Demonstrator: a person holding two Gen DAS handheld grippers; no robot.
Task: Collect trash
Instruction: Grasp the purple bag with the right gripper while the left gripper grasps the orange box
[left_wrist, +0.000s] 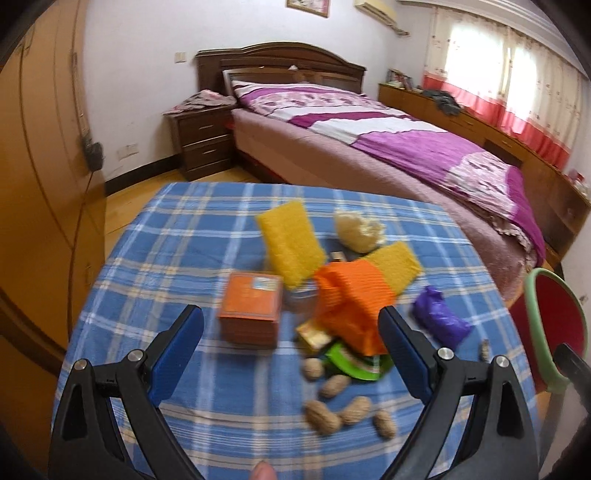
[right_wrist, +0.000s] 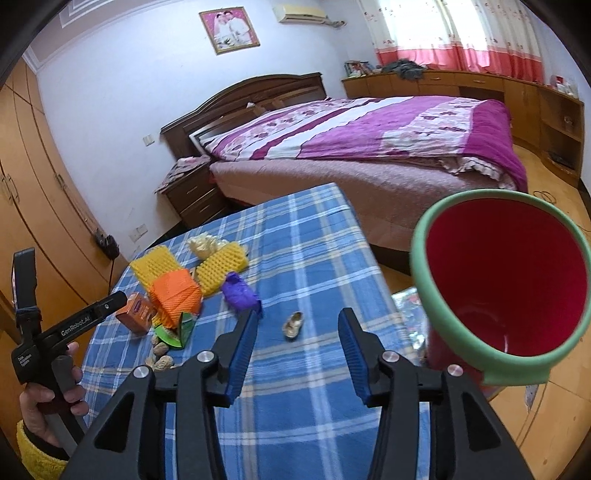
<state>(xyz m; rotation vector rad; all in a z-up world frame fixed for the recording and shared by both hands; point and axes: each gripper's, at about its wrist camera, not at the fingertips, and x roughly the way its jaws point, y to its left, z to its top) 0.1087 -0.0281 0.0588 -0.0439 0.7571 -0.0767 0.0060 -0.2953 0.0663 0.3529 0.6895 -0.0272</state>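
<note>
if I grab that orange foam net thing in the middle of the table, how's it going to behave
The orange foam net looks like soft mesh fruit wrap, so it will probably squash between the pads and weigh almost nothing. It is folded and draped over the green wrapper, so it may flop open when lifted. Its ribbed surface should grip well rather than slip from the open left gripper.

White-walled bedroom — purple-quilted bed (right_wrist: 351, 136), dark nightstand (left_wrist: 203, 142), orange wardrobes (right_wrist: 33, 177), pink-curtained bright window (left_wrist: 506, 70).

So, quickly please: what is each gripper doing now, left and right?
Left gripper: open, holding nothing, above the trash pile.
Right gripper: open, holding nothing.
</note>
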